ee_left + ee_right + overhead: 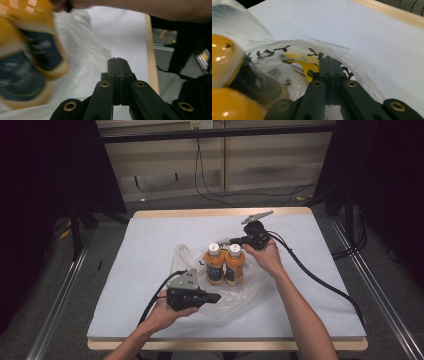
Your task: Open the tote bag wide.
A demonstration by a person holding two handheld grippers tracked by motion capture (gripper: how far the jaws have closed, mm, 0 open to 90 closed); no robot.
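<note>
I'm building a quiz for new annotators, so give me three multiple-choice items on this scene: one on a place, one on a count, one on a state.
1. Where do the orange bottles stand?
A. on the clear plastic bag
B. on the bare floor
C. at the table's far left corner

2. How many orange bottles are there?
A. one
B. two
C. four

3. How do the left gripper's jaws stand?
A. wide open
B. closed together
C. clamped round a bottle

Answers:
1 A, the high view shows the bag spread under them at mid-table.
2 B, two white-capped bottles stand side by side.
3 B, the left gripper view shows the jaws meeting with nothing visible between them.
</note>
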